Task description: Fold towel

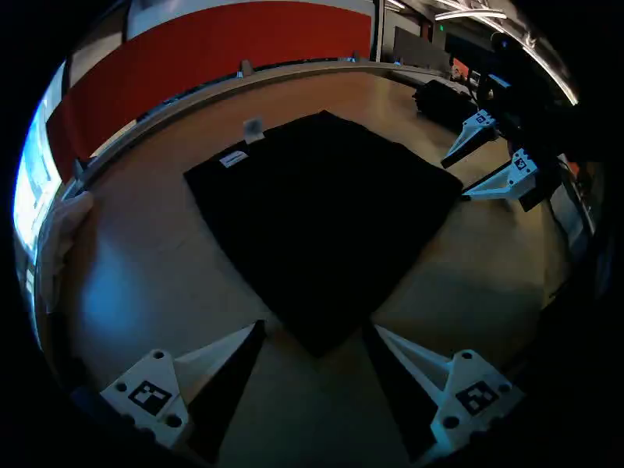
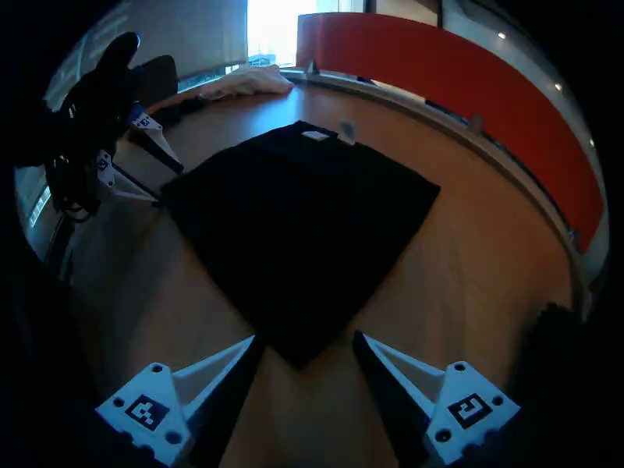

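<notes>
wooden worktop (image 1: 140,257) under a red wall (image 1: 234,47), black towel (image 1: 327,210) lying flat in the middle, left claw (image 1: 313,325) spread wide, fingers either side of its near corner. right gripper view: right claw (image 2: 304,337) spread wide too, straddling another towel corner.

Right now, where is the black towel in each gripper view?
Left gripper view: the black towel lies mid-picture, near corner at lower centre.
Right gripper view: the black towel lies mid-picture too, near corner at lower centre.
Shared landmark: the white label at its far edge.
</notes>
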